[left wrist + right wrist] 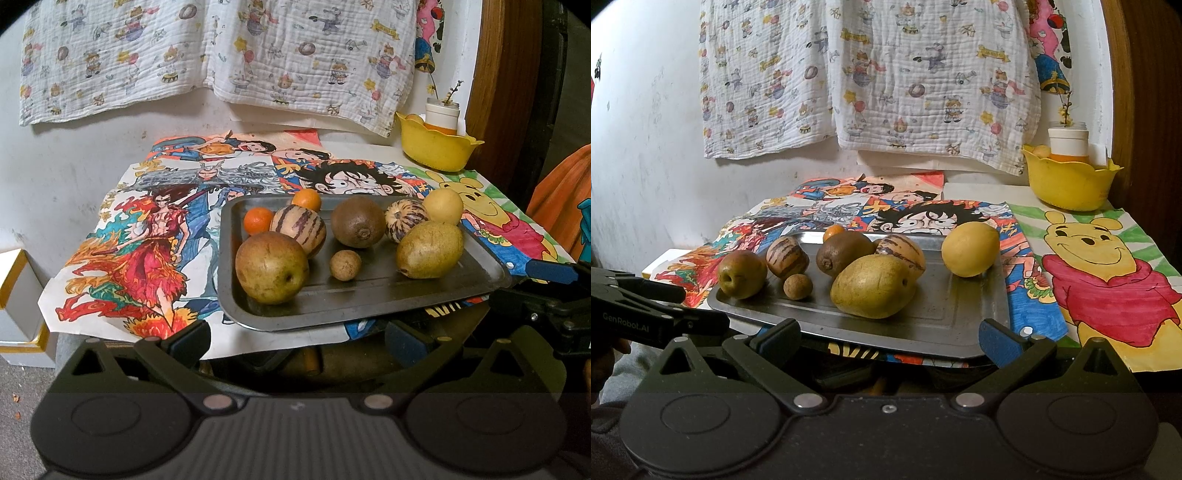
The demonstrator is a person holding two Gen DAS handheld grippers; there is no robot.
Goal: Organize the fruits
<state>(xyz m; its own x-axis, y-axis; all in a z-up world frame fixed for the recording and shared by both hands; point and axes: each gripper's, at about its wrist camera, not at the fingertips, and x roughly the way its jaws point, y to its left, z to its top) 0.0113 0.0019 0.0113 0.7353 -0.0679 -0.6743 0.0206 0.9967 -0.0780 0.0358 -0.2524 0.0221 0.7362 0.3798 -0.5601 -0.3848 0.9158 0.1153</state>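
A metal tray (373,295) (942,310) holds several fruits: two brown pears (271,272) (430,249), two striped melons (299,225) (405,219), a kiwi (357,220), two small oranges (258,220) (306,200), a yellow fruit (442,206) (970,248) and a small brown ball (345,265). My left gripper (299,341) is open and empty, just short of the tray's near edge. My right gripper (890,338) is open and empty at the tray's near edge, with the near pear (873,286) ahead of it.
A yellow bowl (436,146) (1067,182) with a white jar stands at the back right. Cartoon drawings (147,236) (1104,273) cover the table. A cloth hangs on the wall behind. The right gripper shows at the right of the left wrist view (550,291).
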